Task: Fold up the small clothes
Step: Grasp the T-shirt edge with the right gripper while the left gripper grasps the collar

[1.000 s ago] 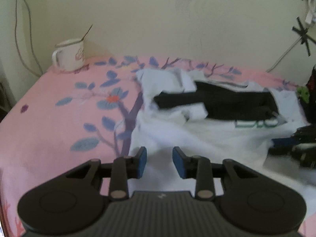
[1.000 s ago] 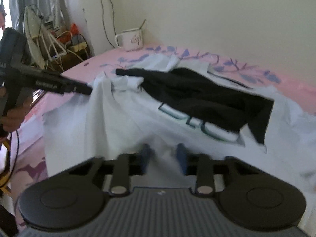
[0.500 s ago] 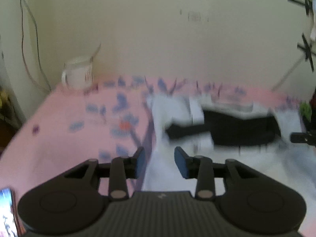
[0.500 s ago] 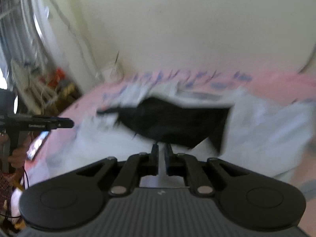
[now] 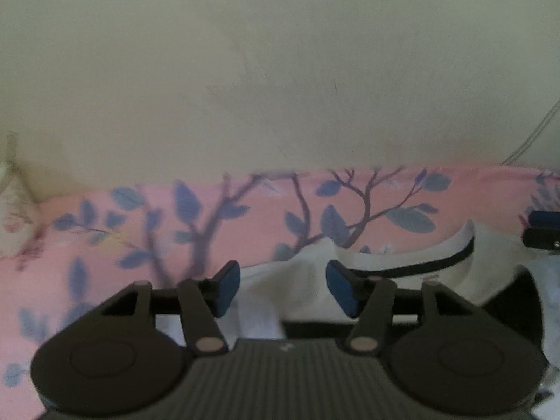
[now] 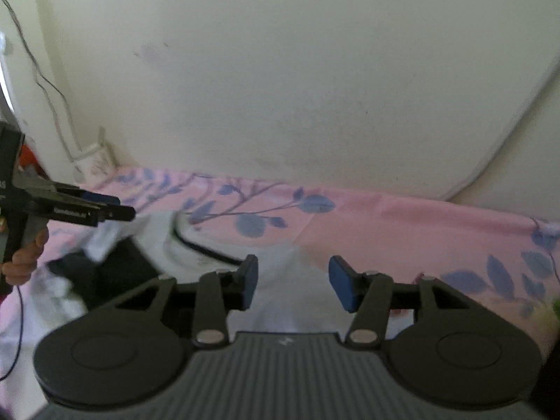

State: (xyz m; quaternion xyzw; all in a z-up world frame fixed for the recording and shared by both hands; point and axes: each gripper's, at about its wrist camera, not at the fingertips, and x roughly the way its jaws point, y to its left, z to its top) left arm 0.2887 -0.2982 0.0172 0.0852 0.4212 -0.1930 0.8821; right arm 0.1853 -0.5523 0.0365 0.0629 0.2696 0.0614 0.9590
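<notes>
On the pink flowered bedsheet [image 5: 350,192], the white garment [image 5: 308,280] lies bunched near the far wall, its black-trimmed neckline uppermost. Both the left gripper [image 5: 281,288] and right gripper [image 6: 293,281] have just been opening and grip nothing. The fold looks barely begun; smoothing and further folds remain.

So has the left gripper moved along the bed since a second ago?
Yes. The left gripper has swung away from the mug, toward the shirt's collar.
</notes>
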